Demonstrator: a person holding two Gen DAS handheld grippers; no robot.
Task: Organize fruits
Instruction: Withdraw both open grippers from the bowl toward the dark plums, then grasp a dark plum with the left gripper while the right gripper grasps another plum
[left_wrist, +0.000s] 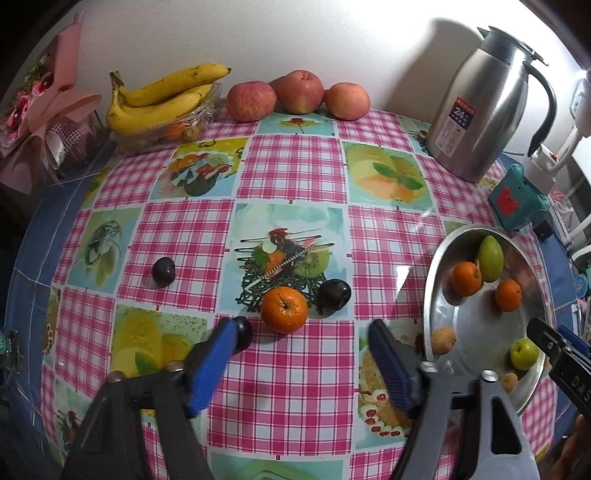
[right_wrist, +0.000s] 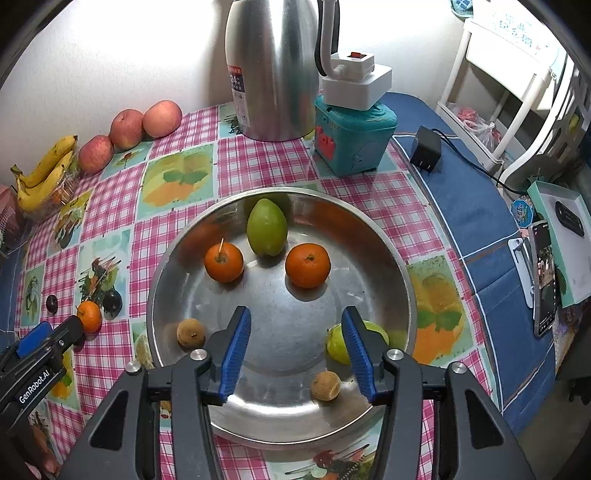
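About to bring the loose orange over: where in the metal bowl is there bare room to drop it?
The bowl's flat centre is bare, between the two oranges at the back and the right gripper in front. The near rim is crowded: brown fruits and a green fruit.

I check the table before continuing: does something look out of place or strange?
Nothing is spilled or damaged. One orange and two dark plums lie loose on the tablecloth, outside the metal bowl.
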